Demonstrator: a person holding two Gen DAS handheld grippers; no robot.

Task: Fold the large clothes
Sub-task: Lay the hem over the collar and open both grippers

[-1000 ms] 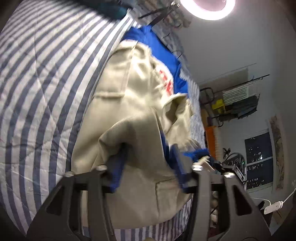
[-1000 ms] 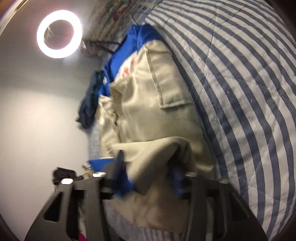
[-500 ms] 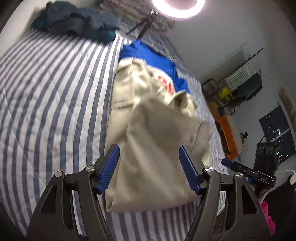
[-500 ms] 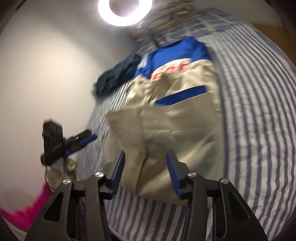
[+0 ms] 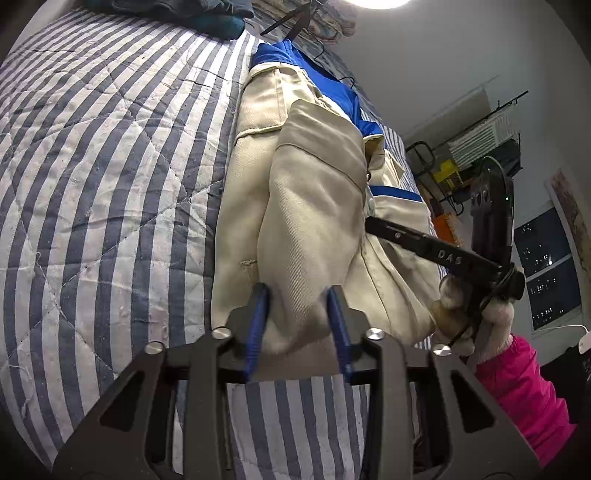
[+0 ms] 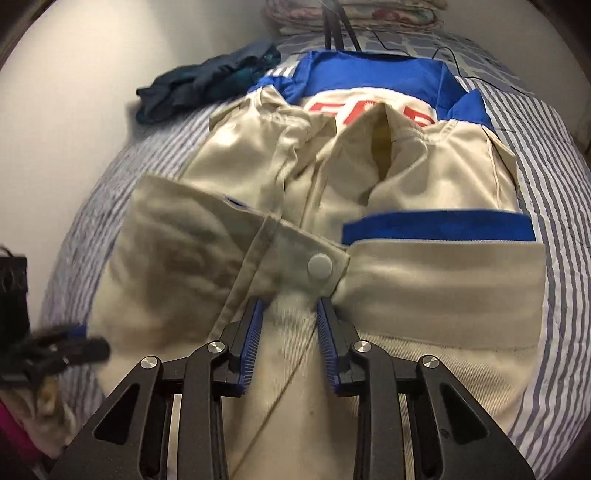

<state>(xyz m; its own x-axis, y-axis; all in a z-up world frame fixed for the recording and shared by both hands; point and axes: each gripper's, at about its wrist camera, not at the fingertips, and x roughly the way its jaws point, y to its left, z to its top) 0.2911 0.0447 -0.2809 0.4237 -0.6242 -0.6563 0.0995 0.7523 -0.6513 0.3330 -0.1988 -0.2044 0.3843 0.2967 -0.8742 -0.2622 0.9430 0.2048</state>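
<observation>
A beige jacket with blue collar and trim lies lengthwise on the striped quilt, one beige fold doubled over its middle. My left gripper is at the jacket's near end; its jaws are closing, and bunched beige cloth fills the gap between the blue pads. In the right wrist view the jacket shows red lettering, a blue pocket band and a white snap. My right gripper is also closing, its pads pinching beige cloth just below the snap. Its black finger reaches in from the right in the left wrist view.
A dark teal heap of clothes lies at the bed's far left corner. Tripod legs and folded blankets stand at the head. A gloved hand with a pink sleeve, a rack and a dark window are to the right.
Both grippers let the raised beige fold down onto the jacket, then narrowed from wide to pinching cloth at its near edge. The right gripper rolled and swung round to face the jacket head-on.
</observation>
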